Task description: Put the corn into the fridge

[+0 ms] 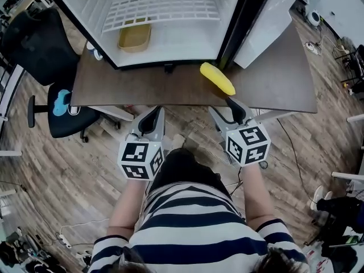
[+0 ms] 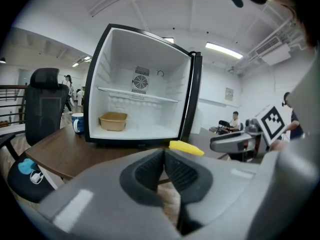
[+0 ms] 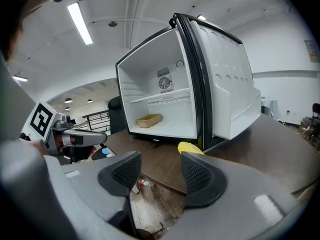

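Observation:
The yellow corn (image 1: 217,78) lies on the brown table (image 1: 148,87), just in front of the open fridge (image 1: 182,45) near its door hinge. It also shows as corn (image 2: 186,147) and corn (image 3: 190,147) in the two gripper views. My right gripper (image 1: 226,111) hangs just off the table's near edge, below the corn and apart from it. Its jaws stand open with nothing between them (image 3: 160,171). My left gripper (image 1: 152,118) is level with it further left, its pads pressed together on nothing (image 2: 164,156).
A tan tray (image 1: 135,37) sits on the fridge floor under a white wire shelf (image 1: 165,7). A blue mug (image 2: 78,122) stands on the table left of the fridge. A black office chair (image 1: 40,47) is at the table's left end. The fridge door (image 3: 225,89) swings out to the right.

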The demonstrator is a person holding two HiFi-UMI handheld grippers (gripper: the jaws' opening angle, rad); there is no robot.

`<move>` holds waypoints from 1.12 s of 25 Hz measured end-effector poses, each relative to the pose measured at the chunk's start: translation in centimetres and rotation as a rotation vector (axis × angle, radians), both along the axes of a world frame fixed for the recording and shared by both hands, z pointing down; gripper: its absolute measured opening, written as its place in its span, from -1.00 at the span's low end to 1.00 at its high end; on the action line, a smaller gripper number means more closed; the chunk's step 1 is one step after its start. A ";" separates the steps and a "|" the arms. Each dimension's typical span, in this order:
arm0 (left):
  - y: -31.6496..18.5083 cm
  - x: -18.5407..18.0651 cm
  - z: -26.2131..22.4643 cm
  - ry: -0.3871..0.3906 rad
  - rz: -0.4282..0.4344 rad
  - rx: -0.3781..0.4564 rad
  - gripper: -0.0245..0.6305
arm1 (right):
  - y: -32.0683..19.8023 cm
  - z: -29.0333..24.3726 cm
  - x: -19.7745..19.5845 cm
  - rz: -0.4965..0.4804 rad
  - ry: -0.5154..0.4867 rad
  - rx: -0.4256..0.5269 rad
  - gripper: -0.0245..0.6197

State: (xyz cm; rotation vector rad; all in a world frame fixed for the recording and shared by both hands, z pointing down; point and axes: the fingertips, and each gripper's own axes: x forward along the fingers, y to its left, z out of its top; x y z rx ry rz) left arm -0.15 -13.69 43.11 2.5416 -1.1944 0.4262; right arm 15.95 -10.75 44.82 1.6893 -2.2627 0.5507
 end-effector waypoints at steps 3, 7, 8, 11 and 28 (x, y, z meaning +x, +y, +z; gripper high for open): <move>-2.0 0.8 0.4 0.002 0.015 -0.016 -0.93 | -1.8 0.4 0.8 0.006 0.034 -0.015 -0.15; -4.2 1.8 1.3 -0.008 0.045 -0.032 -0.93 | -4.1 1.3 2.1 0.023 0.084 -0.037 -0.12; -4.7 2.0 1.5 -0.010 0.051 -0.035 -0.93 | -4.7 1.5 2.5 0.030 0.090 -0.042 -0.11; -6.2 2.3 2.0 -0.014 0.060 -0.049 -0.93 | -6.1 2.2 3.6 0.043 0.113 -0.060 -0.10; -10.9 5.2 5.4 -0.014 0.115 -0.102 -0.93 | -11.1 7.6 6.4 -0.031 0.199 -0.189 -0.08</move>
